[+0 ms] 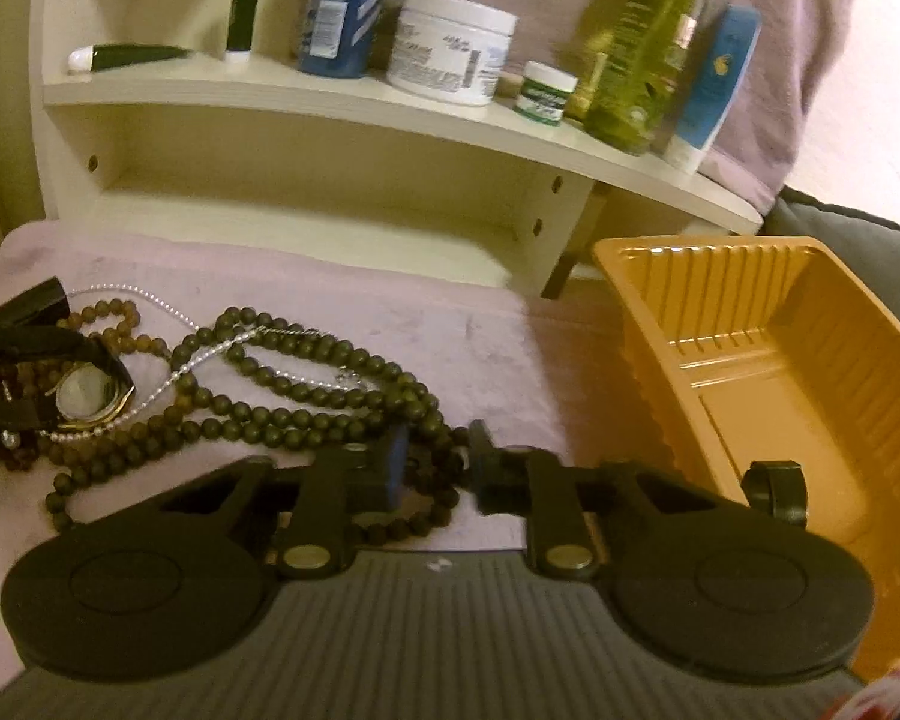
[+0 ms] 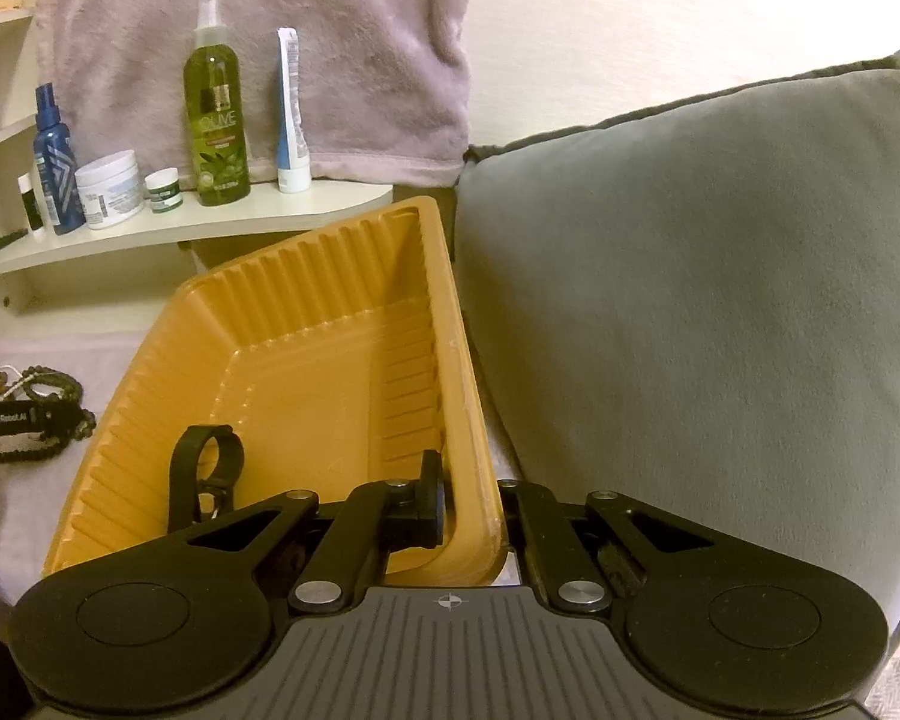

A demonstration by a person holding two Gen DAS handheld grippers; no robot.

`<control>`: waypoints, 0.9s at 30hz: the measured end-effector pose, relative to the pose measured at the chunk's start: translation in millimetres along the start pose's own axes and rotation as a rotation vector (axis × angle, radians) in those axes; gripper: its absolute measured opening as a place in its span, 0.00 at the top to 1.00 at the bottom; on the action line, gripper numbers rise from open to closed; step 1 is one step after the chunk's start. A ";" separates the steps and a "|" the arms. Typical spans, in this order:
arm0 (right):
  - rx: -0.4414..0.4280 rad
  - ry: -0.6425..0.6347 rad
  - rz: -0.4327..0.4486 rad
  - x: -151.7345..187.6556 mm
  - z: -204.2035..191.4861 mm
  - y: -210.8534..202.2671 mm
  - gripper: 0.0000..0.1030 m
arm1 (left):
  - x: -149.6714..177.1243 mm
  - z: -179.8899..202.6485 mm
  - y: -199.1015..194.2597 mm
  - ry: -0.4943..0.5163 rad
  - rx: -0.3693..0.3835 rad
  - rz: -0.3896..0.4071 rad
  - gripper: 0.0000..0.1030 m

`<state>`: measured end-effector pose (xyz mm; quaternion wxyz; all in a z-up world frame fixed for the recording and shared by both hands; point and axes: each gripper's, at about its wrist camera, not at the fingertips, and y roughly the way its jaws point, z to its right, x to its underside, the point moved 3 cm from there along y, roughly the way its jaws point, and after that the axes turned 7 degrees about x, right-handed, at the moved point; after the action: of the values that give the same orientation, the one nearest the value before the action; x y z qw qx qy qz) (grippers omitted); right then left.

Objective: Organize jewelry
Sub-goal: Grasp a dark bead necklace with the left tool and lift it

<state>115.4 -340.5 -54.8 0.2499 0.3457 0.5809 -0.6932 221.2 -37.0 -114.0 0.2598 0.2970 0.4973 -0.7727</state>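
A heap of jewelry lies on a lilac towel (image 1: 450, 330): a long dark bead necklace (image 1: 306, 384), a brown bead strand (image 1: 114, 324), a thin pearl chain (image 1: 168, 372) and a gold watch (image 1: 87, 390) with a black strap. My left gripper (image 1: 438, 465) sits at the heap's near right end, its pads shut on a loop of the dark bead necklace. An orange ribbed tray (image 2: 306, 360) stands tilted to the right of the heap. My right gripper (image 2: 471, 510) is shut on the tray's near right wall, one finger inside and one outside. A black looped band (image 2: 207, 474) rests in the tray.
A cream shelf (image 1: 330, 102) behind the towel carries a green olive bottle (image 2: 216, 114), a blue bottle (image 2: 54, 162), a white jar (image 2: 109, 189), a small green jar (image 2: 162, 182) and tubes. A grey cushion (image 2: 720, 300) presses against the tray's right side. A lilac cloth (image 2: 270, 30) hangs behind.
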 end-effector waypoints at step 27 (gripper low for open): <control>-0.016 -0.012 0.054 0.0 -3.1 -11.4 0.96 | -114.4 33.7 -148.3 0.322 0.126 0.196 0.94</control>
<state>107.5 -335.2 -47.9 0.2747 0.3553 0.5755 -0.6835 189.8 -1.0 70.2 0.2315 0.4795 0.4518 -0.7158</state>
